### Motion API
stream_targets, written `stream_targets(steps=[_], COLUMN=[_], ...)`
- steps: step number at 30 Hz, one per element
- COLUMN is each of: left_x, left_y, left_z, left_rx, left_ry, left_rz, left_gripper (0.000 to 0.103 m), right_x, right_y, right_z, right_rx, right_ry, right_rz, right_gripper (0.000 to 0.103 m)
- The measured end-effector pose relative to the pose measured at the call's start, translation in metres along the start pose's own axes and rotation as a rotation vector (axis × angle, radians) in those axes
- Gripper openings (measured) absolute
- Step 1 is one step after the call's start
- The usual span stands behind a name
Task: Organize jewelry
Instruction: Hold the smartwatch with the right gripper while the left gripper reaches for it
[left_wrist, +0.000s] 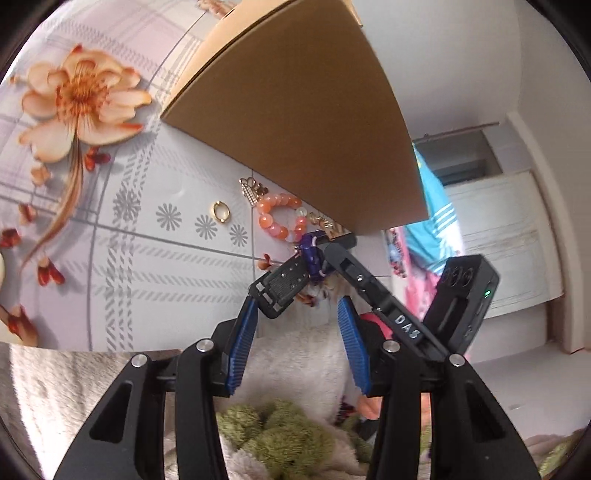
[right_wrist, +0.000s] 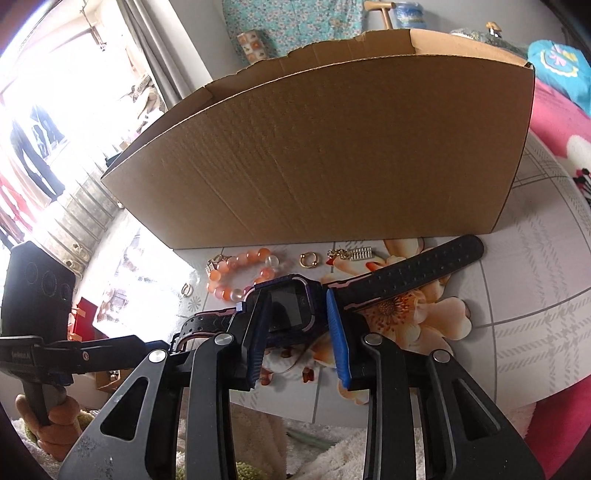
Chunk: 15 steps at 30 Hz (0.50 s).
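A purple smartwatch (right_wrist: 291, 302) with black straps lies across the jaws of my right gripper (right_wrist: 295, 295), whose blue pads are shut on the watch body. One strap (right_wrist: 417, 266) stretches right over the floral table. In the left wrist view the right gripper (left_wrist: 325, 251) holds the watch (left_wrist: 312, 256) just ahead of my left gripper (left_wrist: 297, 302), which is open with nothing between its pads. An orange bead bracelet (left_wrist: 280, 218) (right_wrist: 240, 273), a gold ring (left_wrist: 221, 212) (right_wrist: 306, 259) and a gold chain piece (left_wrist: 253, 188) (right_wrist: 349, 254) lie by the cardboard box (left_wrist: 295, 129) (right_wrist: 314, 155).
The box's tall wall stands right behind the jewelry, with its open top seen in the right wrist view. A small gold earring (right_wrist: 186, 290) lies near the table edge. A hand (right_wrist: 55, 417) holds the left gripper's handle. A fluffy white sleeve (left_wrist: 295, 362) is below.
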<state>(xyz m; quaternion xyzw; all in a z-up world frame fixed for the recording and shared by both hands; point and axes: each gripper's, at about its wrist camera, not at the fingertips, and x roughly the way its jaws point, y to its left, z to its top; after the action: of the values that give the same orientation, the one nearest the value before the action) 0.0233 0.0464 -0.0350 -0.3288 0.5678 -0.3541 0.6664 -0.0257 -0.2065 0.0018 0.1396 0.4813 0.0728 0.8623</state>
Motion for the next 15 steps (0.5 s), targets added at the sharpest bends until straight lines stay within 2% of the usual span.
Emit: stream_targets(steps=[5,6,13,15], left_x=[0.0,0.0,0.011,0.011], left_y=[0.004,0.003,-0.014,-0.018], left_z=[0.002,0.003,0.015,0.017], left_rx=[-0.073,-0.074,0.002,0.014], left_ry=[0.022,0.023,0.008,0.003], left_rz=[-0.136,-0.144,-0.046,-0.03], left_gripper=[0.043,0.043,0.044,0.05], right_x=[0.0,0.0,-0.001,-0.002], right_y=[-0.003,-0.003,-0.006,-0.007], right_z=[-0.001,-0.001,-0.001,-0.001], right_rx=[0.003,0.005,0.002,0.002], right_ry=[0.0,0.0,-0.002,-0.003], right_rz=[0.004,0.006,0.013,0.016], right_gripper=[0.028,0.028,0.028,0.028])
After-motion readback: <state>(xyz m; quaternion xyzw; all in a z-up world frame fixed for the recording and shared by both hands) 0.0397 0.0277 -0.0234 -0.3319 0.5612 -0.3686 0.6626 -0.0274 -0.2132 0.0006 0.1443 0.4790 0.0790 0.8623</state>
